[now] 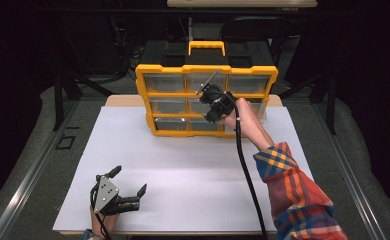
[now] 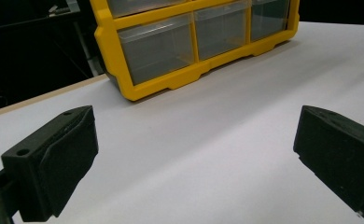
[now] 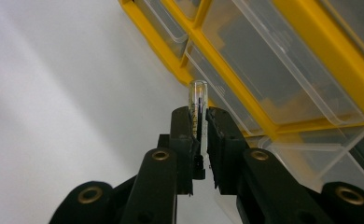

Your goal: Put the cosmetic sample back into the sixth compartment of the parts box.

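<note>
Clear tube [image 3: 198, 109] sits clamped between the right gripper [image 3: 199, 122] fingers, raised before the yellow drawer organizer [image 1: 206, 100]; stowing it apparently remains. Left gripper [image 1: 129, 184] rests spread wide, empty, on the tabletop [image 1: 183, 165].

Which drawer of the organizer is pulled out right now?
The bottom-right drawer of the yellow organizer: in the right gripper view its clear front juts out of the frame, while the others sit flush.
</note>
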{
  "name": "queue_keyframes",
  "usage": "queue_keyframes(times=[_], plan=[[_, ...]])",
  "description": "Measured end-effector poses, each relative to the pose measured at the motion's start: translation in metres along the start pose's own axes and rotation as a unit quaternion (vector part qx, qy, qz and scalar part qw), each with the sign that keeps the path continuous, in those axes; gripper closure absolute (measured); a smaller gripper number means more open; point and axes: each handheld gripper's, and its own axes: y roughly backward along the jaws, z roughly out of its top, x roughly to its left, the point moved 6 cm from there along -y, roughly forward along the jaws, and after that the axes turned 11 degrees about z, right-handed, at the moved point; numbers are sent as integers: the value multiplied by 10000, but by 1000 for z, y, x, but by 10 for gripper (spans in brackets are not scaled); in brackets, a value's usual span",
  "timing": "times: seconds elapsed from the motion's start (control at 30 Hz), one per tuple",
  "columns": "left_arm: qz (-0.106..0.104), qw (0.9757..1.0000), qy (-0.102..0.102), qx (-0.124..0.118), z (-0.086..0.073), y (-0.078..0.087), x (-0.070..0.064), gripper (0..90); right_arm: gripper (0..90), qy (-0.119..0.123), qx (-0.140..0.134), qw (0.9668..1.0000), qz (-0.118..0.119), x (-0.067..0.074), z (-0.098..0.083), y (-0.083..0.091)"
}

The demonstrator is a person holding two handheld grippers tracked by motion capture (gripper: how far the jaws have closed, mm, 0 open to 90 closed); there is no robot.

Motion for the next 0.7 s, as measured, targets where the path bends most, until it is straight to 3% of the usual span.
queue_keyframes(times=[0.7], plan=[[9, 10000, 1, 5, 0, 0, 0, 0, 809, -25, -2, 9998, -173, -15, 10, 20]])
